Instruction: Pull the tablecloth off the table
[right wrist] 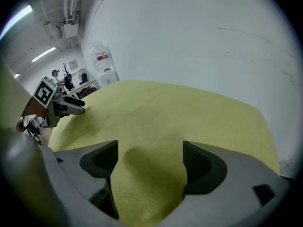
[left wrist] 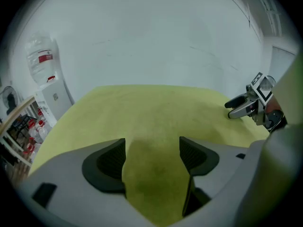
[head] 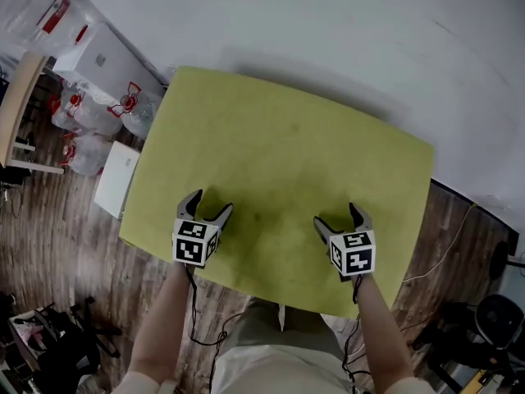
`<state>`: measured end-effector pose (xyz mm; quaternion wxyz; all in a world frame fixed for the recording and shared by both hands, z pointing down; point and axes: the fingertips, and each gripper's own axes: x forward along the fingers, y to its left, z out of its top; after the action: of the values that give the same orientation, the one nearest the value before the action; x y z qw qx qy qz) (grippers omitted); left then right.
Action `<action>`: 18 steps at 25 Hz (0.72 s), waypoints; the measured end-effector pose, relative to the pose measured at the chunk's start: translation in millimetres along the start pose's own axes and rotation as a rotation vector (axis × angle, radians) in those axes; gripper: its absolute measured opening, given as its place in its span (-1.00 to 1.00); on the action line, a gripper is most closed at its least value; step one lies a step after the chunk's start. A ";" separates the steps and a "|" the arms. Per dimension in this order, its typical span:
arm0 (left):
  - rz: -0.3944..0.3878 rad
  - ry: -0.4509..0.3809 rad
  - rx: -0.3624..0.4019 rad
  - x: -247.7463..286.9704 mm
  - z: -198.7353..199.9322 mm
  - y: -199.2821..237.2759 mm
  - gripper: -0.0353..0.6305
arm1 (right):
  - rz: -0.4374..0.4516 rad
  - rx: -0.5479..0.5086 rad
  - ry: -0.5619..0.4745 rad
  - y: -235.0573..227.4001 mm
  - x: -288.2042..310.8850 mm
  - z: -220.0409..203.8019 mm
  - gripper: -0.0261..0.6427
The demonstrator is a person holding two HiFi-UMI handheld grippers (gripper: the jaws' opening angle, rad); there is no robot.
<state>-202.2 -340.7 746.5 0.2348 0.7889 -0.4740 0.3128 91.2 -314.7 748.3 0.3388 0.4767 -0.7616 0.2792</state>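
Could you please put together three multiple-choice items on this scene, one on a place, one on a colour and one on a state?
1. Where on the tablecloth are the left tongs and the right tongs?
A. by its far edge
B. by the edge nearest the person
C. at its very middle

2. What colour is the tablecloth?
A. red
B. blue
C. yellow-green

3. How do the jaws of the two tongs stand?
A. both apart
B. both shut on the tablecloth
C. left shut, right apart

Answers:
1 B, the head view shows both just inside the near edge.
2 C, every view shows it yellow-green.
3 A, each gripper view shows its jaws wide apart over the flat tablecloth.
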 end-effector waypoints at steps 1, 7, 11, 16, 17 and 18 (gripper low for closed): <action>-0.001 0.018 -0.002 3.2 -6.3 -0.1 0.17 | -0.010 -0.002 0.010 -1.8 2.5 -3.1 0.33; 0.004 0.054 0.004 12.5 -17.1 -1.2 0.19 | -0.055 -0.020 -0.013 -11.5 8.3 -10.8 0.33; 0.032 0.059 -0.015 14.4 -17.3 0.1 0.18 | -0.075 -0.025 -0.061 -11.6 6.9 -12.3 0.32; 0.054 0.053 -0.039 11.3 -16.2 -0.6 0.01 | -0.061 -0.029 -0.053 -9.0 4.2 -12.0 0.14; 0.052 0.056 -0.040 11.2 -16.4 -1.9 0.00 | -0.059 -0.032 -0.052 -7.7 3.4 -12.5 0.06; 0.048 0.062 -0.041 11.3 -16.5 -3.4 -0.03 | -0.057 -0.033 -0.051 -6.8 3.0 -12.9 0.01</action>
<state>-199.6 -334.9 765.8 0.2582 0.7622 -0.4915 0.3328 99.6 -309.3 759.2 0.3350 0.4995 -0.7606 0.2444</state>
